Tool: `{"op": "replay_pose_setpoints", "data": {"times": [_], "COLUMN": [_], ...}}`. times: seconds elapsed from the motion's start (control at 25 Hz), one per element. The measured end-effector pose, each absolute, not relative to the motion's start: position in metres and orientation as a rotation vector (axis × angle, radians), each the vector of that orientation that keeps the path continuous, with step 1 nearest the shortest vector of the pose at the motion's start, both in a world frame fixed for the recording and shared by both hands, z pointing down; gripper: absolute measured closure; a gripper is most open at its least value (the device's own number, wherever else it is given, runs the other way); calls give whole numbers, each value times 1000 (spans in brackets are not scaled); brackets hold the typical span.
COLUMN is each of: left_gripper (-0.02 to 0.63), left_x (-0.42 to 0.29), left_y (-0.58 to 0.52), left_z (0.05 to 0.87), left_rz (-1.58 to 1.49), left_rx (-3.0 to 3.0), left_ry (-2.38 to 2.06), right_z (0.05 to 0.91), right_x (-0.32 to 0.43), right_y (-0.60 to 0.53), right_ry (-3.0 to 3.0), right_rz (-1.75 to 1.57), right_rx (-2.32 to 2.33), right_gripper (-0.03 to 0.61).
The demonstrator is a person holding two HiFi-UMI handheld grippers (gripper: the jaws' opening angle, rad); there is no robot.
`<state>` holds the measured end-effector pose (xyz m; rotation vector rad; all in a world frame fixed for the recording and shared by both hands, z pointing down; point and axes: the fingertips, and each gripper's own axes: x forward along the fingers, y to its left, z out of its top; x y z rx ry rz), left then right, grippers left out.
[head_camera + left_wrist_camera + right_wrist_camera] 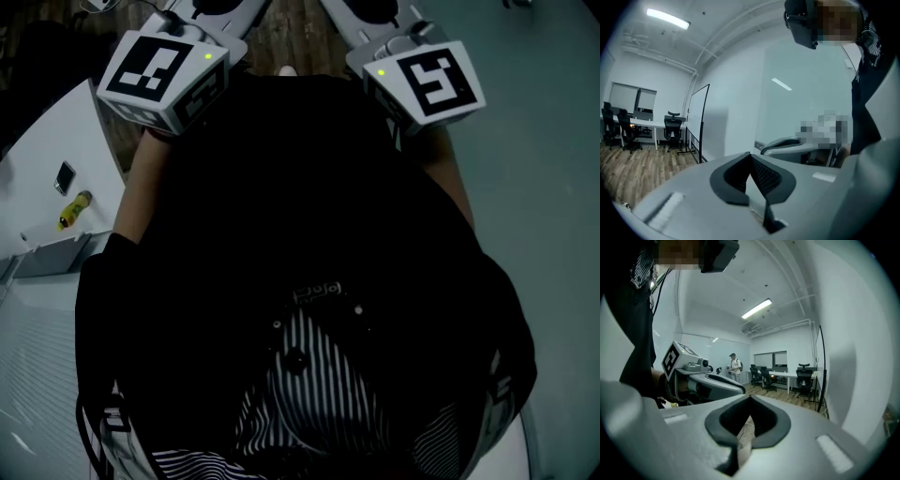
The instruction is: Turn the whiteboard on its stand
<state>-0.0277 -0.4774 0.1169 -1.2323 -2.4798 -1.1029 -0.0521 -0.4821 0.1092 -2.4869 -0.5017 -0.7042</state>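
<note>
The whiteboard (pixel 697 123) stands in a black frame on a wheeled stand across the room, by the white wall. In the right gripper view its black frame (pixel 820 371) rises at the right. Neither gripper is near the whiteboard. I hold both grippers up in front of my chest, and their marker cubes (pixel 164 75) (pixel 427 80) show at the top of the head view. My left gripper (pixel 751 157) is shut with nothing in it. My right gripper (pixel 750 399) is also shut and holds nothing. Each gripper shows in the other's view (pixel 787 143) (pixel 693 369).
A white table (pixel 56 159) at my left bears a phone (pixel 65 176) and a yellow object (pixel 73 209). Desks with black office chairs (pixel 672 126) (pixel 804 376) stand at the far wall on wood floor. Another person (pixel 735 366) stands in the distance.
</note>
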Motion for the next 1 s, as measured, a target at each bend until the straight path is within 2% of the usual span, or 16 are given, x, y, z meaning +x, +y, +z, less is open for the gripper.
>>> {"op": "replay_pose_setpoints", "data": {"times": [0.24, 0.4, 0.56, 0.84, 1.0], "left_gripper": [613, 614, 613, 614, 612], "left_x": [-32, -29, -27, -38, -40], "left_y": [-485, -492, -487, -492, -487], "left_z": [126, 135, 132, 134, 126], "left_rz": [-1128, -1338, -1231, -1315, -1240], "left_rx": [-1177, -1259, -1254, -1176, -1170], "left_ry": [-2472, -2404, -2448, -2487, -2542], "right_z": [129, 140, 141, 137, 127], "right_x": [-53, -67, -57, -74, -86], "right_y": [-473, -468, -468, -479, -474], "right_ry": [-500, -479, -486, -565, -598], "right_rz": [-620, -638, -690, -727, -703], "right_rx": [-2390, -2409, -2464, -2444, -2504], "right_gripper": [578, 578, 578, 578, 578]}}
